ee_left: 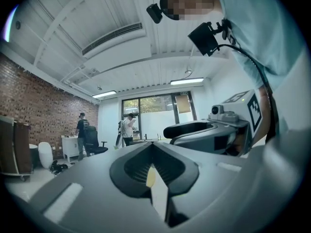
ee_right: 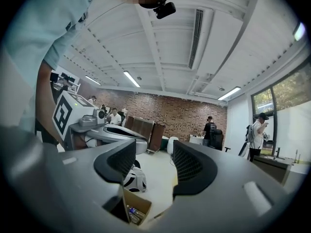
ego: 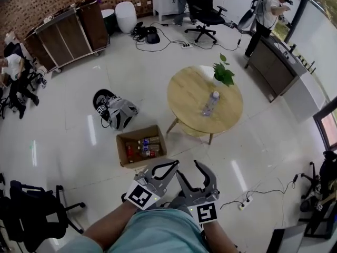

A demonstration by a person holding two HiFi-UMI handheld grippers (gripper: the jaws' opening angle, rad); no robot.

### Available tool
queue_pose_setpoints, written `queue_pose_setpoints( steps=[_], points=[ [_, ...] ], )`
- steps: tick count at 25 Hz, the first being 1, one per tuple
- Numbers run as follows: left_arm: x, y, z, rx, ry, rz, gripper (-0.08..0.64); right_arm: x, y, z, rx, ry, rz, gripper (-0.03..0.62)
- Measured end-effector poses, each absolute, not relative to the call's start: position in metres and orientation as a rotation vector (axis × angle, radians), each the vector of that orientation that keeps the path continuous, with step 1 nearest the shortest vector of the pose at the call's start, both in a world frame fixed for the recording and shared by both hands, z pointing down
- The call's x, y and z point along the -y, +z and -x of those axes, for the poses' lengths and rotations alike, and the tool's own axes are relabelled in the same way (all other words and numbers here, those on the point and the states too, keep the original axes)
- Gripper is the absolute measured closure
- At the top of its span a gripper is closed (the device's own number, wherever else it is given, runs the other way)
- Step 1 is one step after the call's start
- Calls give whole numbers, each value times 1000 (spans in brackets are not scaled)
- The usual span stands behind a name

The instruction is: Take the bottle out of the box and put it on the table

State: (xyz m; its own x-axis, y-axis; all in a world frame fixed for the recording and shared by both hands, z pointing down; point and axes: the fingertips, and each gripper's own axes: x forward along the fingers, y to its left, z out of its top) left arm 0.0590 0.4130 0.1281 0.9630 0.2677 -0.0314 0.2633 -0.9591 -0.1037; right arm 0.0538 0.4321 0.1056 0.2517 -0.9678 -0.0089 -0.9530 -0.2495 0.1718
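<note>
- Task status: one bottle (ego: 210, 104) lies on its side on the round desk (ego: 189, 96), just beside the potted plant (ego: 223, 73). Judged from this, one transfer is complete.
- Remaining stock: further bottles (ego: 148, 147) lie in the open cardboard box (ego: 138, 133) on the floor, between the desk and the person. If the box is to be emptied, most of the work is left.
- Left gripper (ego: 167, 171): fingers closed against each other, with nothing between them. The left gripper view confirms that the pads meet.
- Right gripper (ego: 189, 174): fingers moderately apart and empty. In the right gripper view the box (ee_right: 136, 205) shows through the gap, low and well ahead of the fingers.
- Position: both grippers are held side by side close to the person's body, on the near side of the box, touching nothing.
- Step in hand, as a judgement: approach to the box for the next pick. No bottle is gripped.
- Count, bottles: one on the desk; at least three in the box, exact number not readable.
- Count, other items: one box, one desk, one plant, two grippers.
</note>
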Motion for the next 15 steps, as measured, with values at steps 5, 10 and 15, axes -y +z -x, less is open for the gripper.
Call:
queue_pose_setpoints(
  steps=[5,10,15],
  points=[
    [-368,135,-4,391,111,3045,549,-387,108,2,1841,-150,-2352,356],
    [-348,137,31,423,149,3093,549,-370,117,36,1766,-109,-2351,364],
    [-356,142,46,497,99,3025,549,-374,115,52,1714,-94,-2382,384]
  ],
)
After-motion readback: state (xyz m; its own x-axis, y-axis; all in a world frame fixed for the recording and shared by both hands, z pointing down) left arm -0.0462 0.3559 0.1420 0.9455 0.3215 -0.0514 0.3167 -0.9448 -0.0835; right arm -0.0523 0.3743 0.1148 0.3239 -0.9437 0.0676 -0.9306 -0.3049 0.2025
